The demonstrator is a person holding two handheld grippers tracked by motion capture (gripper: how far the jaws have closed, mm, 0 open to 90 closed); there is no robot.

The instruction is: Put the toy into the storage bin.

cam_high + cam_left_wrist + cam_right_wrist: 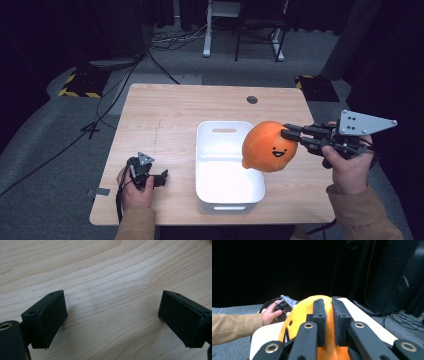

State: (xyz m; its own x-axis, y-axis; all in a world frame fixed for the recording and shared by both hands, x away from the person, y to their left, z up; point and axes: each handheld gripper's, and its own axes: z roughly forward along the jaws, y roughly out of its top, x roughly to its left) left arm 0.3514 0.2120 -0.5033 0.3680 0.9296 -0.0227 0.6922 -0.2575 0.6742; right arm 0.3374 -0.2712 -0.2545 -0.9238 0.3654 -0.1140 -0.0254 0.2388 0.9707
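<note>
Both grippers up: right gripper (289, 134) clamped on orange plush (265, 147), left gripper (159, 178) spread empty; next, I lower it into white bin (207, 150).

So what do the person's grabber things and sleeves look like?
Both grippers are black. The right gripper has long black link bars with brass-coloured rivets and a grey three-cornered plate with small holes on top. The left gripper has flat, blocky black pads, a smaller grey plate and a black cable trailing back. The person's sleeves are tan.
</note>
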